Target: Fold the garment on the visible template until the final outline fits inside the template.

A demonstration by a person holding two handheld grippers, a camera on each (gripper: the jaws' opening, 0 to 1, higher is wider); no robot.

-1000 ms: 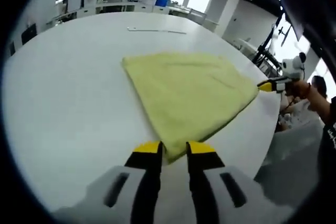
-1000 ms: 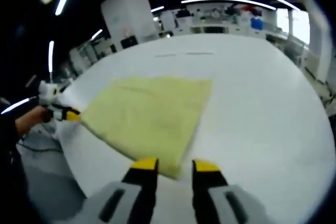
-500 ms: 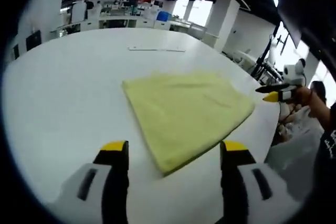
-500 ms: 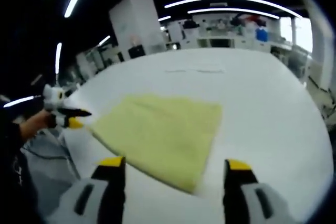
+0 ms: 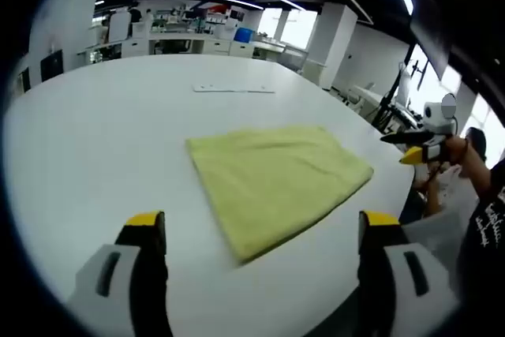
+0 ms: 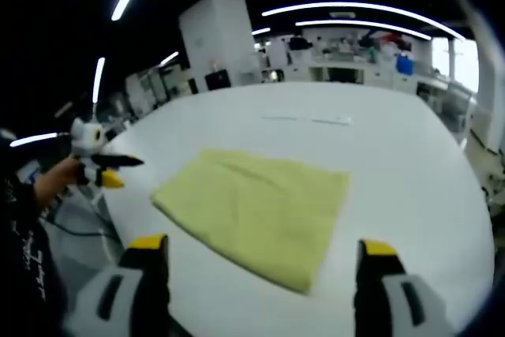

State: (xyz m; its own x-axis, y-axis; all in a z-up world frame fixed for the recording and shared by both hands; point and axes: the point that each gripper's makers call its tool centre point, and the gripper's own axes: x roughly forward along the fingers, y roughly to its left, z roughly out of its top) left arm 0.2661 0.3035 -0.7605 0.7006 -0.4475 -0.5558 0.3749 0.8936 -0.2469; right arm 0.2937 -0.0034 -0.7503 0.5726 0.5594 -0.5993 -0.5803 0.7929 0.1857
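Holding both tools clear of the work, I list what lies before me.

Item one: garment [image 5: 276,179], pale yellow, folded to a flat four-sided pad lying near the middle of the table [image 5: 95,132], closer to the edge where I stand. It looks like soft napped cloth, perhaps terry or fleece, with a matte surface and no sheen. Edges are rounded where the layers turn over; the corner nearest my left tool is thick and blunt. I judge it light, limp and unbreakable. It should drape when lifted, and its layers may slide apart if taken by a single ply. The best hold is a corner or folded edge, pinching through all layers, with one tool at each end of the same edge.

Item two: table, white, smooth, broad, with a curved rim. I expect cloth to slide easily across it. A thin pale strip [image 5: 233,88] lies toward the far edge, well apart from the garment. I cannot make out a template outline.

Item three: left gripper [image 5: 258,230], yellow-tipped jaws spread wide, holding nothing, above the near edge.

Item four: right gripper [image 6: 258,254], jaws likewise spread wide and empty, facing the garment [image 6: 256,212] from the table's edge.
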